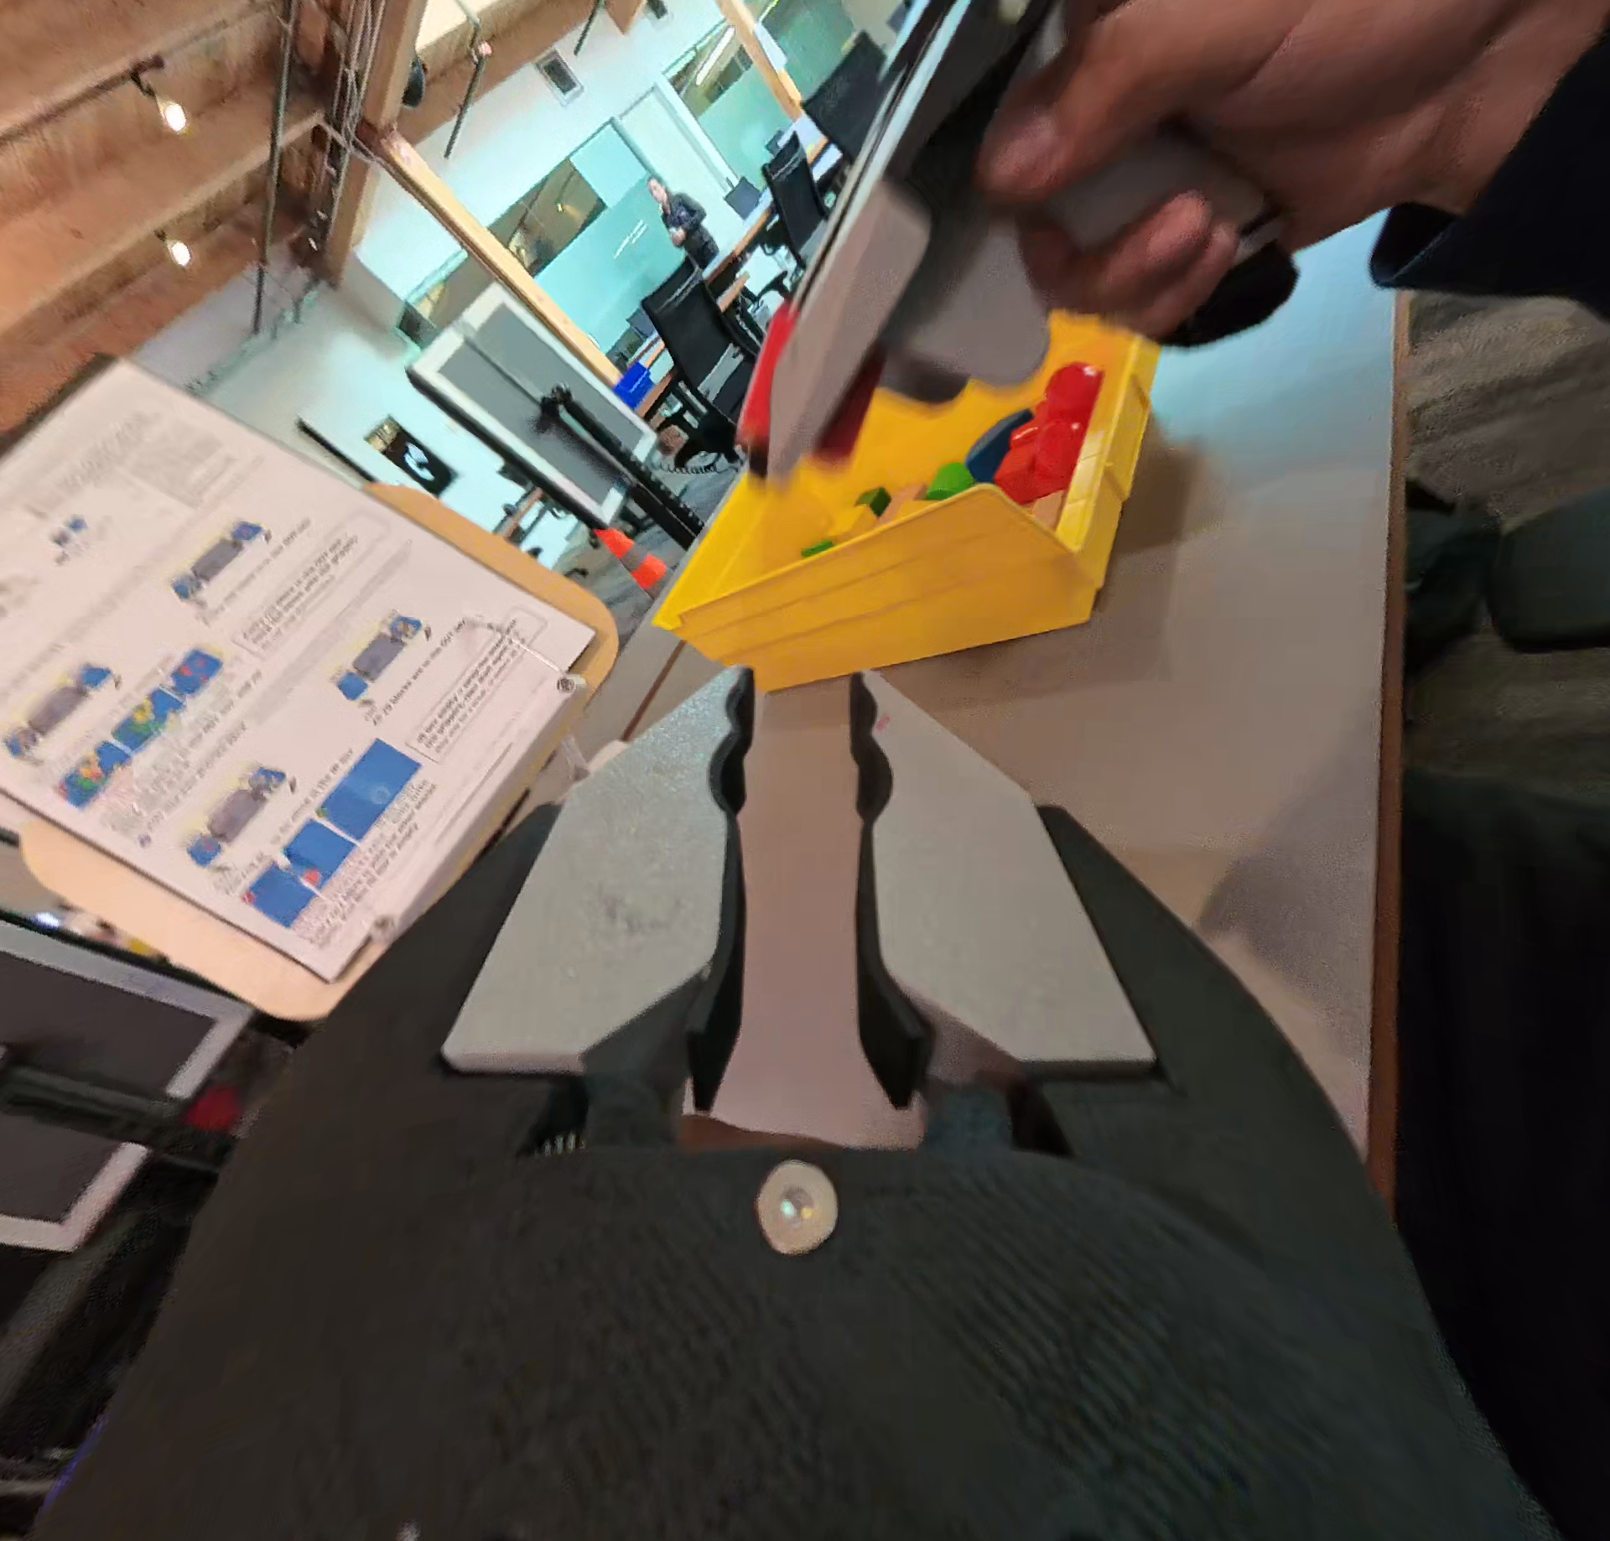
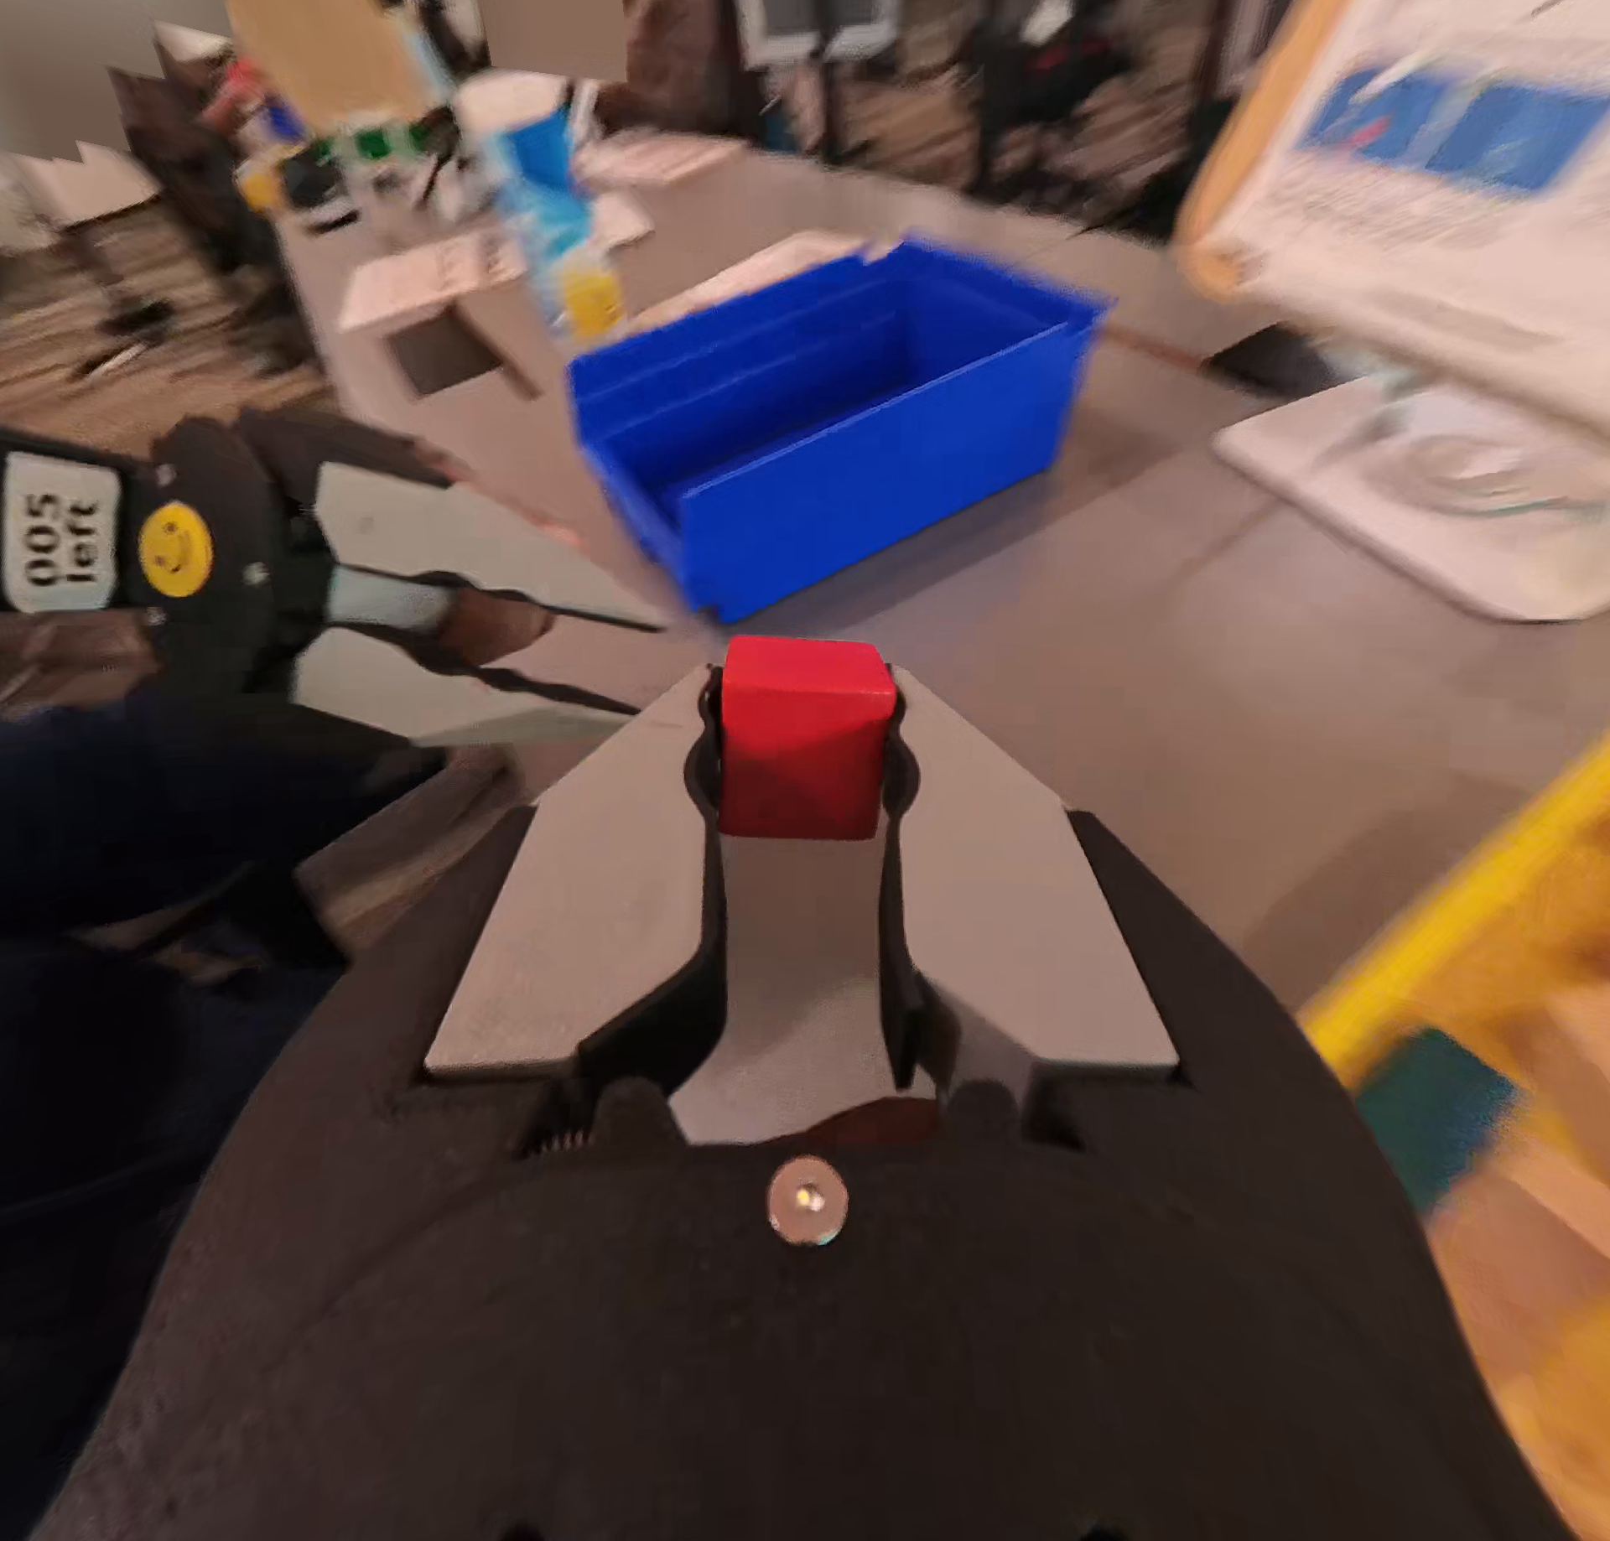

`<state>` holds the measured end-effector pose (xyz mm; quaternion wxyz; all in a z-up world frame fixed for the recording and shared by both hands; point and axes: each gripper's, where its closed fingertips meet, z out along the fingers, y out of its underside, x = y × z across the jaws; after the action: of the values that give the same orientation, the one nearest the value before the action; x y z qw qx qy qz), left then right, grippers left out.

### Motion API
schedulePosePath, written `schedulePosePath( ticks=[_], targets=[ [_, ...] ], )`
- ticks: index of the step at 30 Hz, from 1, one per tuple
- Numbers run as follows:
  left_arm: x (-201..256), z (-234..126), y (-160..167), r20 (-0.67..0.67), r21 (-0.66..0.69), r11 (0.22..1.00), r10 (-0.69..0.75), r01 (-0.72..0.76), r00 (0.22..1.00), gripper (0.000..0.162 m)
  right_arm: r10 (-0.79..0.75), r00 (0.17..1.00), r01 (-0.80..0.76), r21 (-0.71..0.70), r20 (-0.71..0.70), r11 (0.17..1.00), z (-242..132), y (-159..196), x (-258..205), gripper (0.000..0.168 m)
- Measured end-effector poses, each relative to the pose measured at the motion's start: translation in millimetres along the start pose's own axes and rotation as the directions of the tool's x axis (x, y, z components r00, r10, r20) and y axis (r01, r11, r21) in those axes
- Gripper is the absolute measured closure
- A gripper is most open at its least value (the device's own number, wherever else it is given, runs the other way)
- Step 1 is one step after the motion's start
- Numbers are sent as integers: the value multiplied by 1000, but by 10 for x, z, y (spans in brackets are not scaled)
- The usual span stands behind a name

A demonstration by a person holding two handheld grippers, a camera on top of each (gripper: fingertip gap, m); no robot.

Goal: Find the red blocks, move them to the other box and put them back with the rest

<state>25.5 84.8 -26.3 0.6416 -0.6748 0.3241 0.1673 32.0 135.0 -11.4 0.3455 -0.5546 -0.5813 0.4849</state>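
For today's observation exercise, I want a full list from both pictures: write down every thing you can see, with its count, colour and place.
Yellow bin: one, yellow, on the table, holds mixed blocks.
Red blocks: a few, red, piled at the yellow bin's far end.
Green blocks: some, green, in the yellow bin.
Red block: one, red, between the right gripper's fingers.
Blue bin: one, blue, on the table, nothing seen inside.
Sheet: one, white with pictures, on a tan board.
Table: one, grey.
Left hand-held gripper: one, black and grey, open.
Right hand-held gripper: one, black and grey, shut on the red block.
Hand: one, holding the right gripper.
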Motion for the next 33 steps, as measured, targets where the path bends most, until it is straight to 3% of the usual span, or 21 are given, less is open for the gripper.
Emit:
schedulePosePath(
  ticks=[4, 7, 11, 13, 15, 17, 19, 24, 28, 33],
  targets=[
    [-369, -132, 205, 96, -67, 996, -51, 58, 994, 142, 56, 932, 53, 286, -359, 957, -938, -492, 710, 136],
    [-498, -200, 260, 137, -88, 994, -52, 64, 989, 142, 21, 798, 211, 312, -602, 927, -1471, -606, 1020, 137],
    [-553, -231, 293, 142, -104, 988, -103, 118, 984, 142, 3, 751, 216, 250, -660, 944, -1367, -533, 1361, 136],
    [-540, -222, 326, 117, -98, 977, -178, 189, 977, 142, 53, 647, 160, 203, -761, 966, -1261, -314, 1897, 134],
    [-486, -193, 416, 68, -118, 953, -274, 280, 959, 139, 37, 494, -33, 24, -869, 999, -1203, 265, 2473, 120],
    [-535, -183, 561, 86, -155, 939, -296, 306, 951, 138, 19, 424, -141, -45, -905, 989, -1239, 545, 2669, 129],
    [-595, -178, 669, 101, -174, 934, -298, 311, 949, 138, 67, 456, -102, 23, -887, 994, -1297, 424, 2602, 119],
    [-680, -153, 858, 118, -222, 914, -321, 340, 940, 135, 197, 582, -86, 181, -789, 980, -1445, 184, 2348, 111],
    [-904, -304, 1211, 228, -345, 882, -254, 322, 940, 130, 211, 649, -82, 209, -731, 974, -1426, 117, 2183, 112],
    [-1361, -645, 1597, 378, -340, 815, -339, 470, 862, 127, 162, 672, -32, 191, -723, 981, -1415, 23, 2045, 114]
  ],
)
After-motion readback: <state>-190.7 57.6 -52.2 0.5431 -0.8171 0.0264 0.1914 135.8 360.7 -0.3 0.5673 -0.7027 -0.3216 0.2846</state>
